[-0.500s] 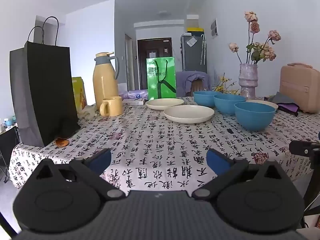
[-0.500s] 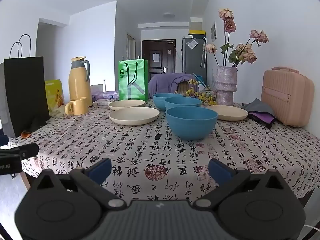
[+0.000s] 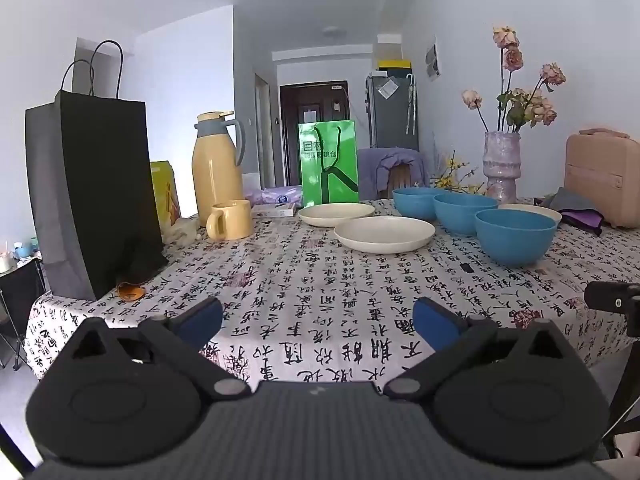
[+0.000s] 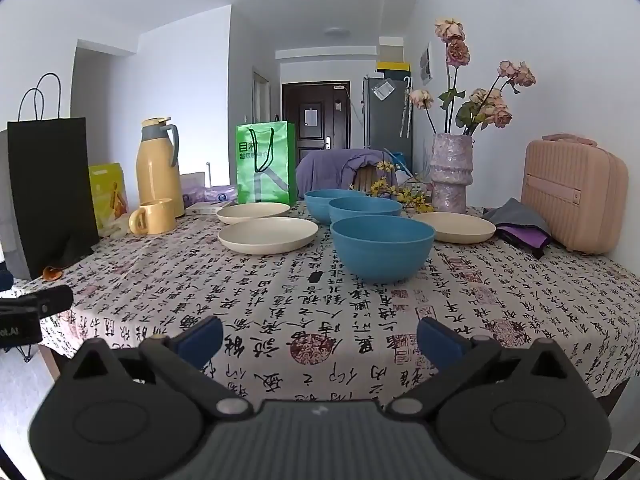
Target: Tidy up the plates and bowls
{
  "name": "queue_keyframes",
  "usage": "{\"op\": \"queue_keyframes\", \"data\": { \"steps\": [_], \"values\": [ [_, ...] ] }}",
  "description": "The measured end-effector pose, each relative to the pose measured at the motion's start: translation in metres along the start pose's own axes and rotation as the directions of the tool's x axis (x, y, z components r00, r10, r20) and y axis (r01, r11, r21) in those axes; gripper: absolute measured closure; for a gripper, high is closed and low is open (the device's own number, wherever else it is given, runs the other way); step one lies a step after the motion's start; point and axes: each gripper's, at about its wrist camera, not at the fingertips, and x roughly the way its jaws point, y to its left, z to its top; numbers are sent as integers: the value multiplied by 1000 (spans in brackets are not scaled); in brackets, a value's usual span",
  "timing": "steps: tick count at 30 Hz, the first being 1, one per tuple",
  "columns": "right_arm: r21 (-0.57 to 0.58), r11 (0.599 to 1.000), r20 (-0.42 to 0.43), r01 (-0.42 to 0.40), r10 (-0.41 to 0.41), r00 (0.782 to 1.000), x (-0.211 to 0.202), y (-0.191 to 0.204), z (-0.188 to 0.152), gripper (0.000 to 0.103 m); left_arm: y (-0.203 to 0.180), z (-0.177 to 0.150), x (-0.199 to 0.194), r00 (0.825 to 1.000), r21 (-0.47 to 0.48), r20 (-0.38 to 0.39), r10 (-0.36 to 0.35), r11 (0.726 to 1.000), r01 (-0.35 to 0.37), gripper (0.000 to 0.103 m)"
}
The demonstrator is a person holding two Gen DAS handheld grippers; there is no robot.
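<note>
Three blue bowls stand in a row on the table: the nearest bowl [image 4: 383, 246], the middle bowl [image 4: 365, 208] and the far bowl [image 4: 332, 199]. Three cream plates lie around them: a near left plate [image 4: 268, 235], a far left plate [image 4: 253, 212] and a right plate [image 4: 458, 226]. In the left wrist view the nearest bowl [image 3: 515, 236] and the near plate [image 3: 384, 234] sit right of centre. My left gripper [image 3: 318, 322] and my right gripper [image 4: 320, 336] are both open and empty, at the table's front edge, well short of the dishes.
The table [image 4: 280, 312] wears a calligraphy cloth. A black paper bag [image 3: 96, 196], yellow thermos [image 3: 216, 172] and yellow mug [image 3: 230, 220] stand at the left. A green bag [image 4: 266, 168], a vase of flowers [image 4: 450, 176] and a pink case [image 4: 574, 200] line the back and right.
Both views have shifted only slightly; the dishes have not moved and both grippers stay open.
</note>
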Motion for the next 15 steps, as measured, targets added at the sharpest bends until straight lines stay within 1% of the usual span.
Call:
{"op": "queue_keyframes", "data": {
  "steps": [15],
  "values": [
    [6, 1000, 0, 7, -7, 1000, 0, 0, -1, 0, 2, 1, 0, 1000, -1, -2, 7, 1000, -7, 0]
  ]
}}
